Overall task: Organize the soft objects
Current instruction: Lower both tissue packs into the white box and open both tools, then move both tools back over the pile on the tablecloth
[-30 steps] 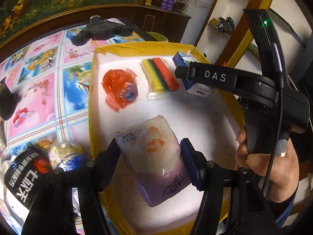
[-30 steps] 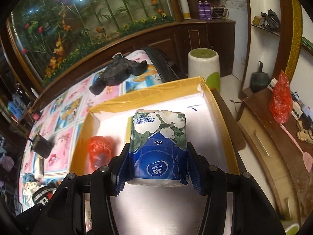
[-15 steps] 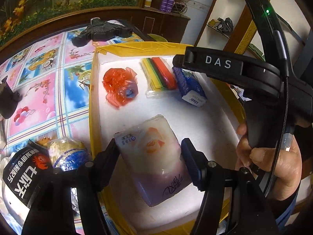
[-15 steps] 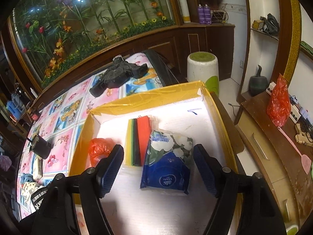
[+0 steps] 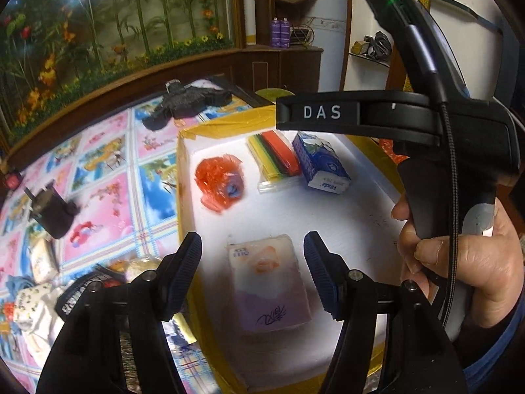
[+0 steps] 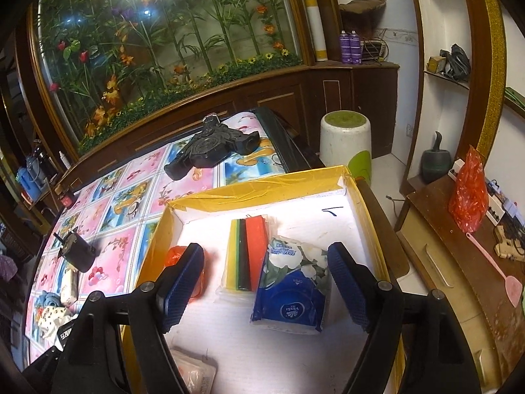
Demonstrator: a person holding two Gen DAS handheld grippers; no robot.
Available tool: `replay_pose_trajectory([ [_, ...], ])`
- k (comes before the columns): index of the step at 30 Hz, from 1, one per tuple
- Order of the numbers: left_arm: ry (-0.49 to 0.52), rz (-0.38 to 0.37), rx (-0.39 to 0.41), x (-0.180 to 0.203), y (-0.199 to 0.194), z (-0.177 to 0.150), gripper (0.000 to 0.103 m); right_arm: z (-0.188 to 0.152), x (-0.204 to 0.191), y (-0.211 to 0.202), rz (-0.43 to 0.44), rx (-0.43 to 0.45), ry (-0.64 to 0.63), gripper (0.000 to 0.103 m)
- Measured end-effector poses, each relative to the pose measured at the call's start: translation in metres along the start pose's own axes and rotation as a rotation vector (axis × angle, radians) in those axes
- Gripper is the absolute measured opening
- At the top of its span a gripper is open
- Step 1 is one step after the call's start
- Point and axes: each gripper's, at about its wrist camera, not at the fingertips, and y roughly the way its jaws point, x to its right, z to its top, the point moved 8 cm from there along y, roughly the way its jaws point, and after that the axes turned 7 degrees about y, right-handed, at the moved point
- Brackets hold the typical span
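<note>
A yellow-rimmed white box (image 5: 183,177) (image 6: 249,193) holds the soft items. My left gripper (image 5: 252,272) is open above a pink tissue pack (image 5: 265,279) that lies on the box floor between its fingers. My right gripper (image 6: 265,282) is open and raised above a blue Vinda tissue pack (image 6: 292,292) (image 5: 321,164) lying in the box. Beside that pack lie a bag of coloured cloths (image 6: 246,252) (image 5: 275,154) and a red plastic bundle (image 5: 220,180) (image 6: 178,256).
More soft items (image 5: 36,282) and a black-labelled packet (image 5: 82,298) lie on the patterned tablecloth left of the box. A black holder (image 5: 52,213) and a black gadget (image 6: 210,151) stand on the table. A white stool (image 6: 344,138) is behind the box.
My left gripper has opened and let go of the pink tissue pack, which now lies in the box. My right gripper released the blue pack earlier and has drawn back and up.
</note>
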Motion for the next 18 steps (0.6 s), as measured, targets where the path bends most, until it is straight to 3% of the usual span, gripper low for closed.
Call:
replay_pose_trajectory([
  [18, 0.073, 0.16, 0.097, -0.014, -0.036, -0.001, 0.064, -0.002, -0.009, 0.002, 0.014, -0.006, -0.025, 0.078],
])
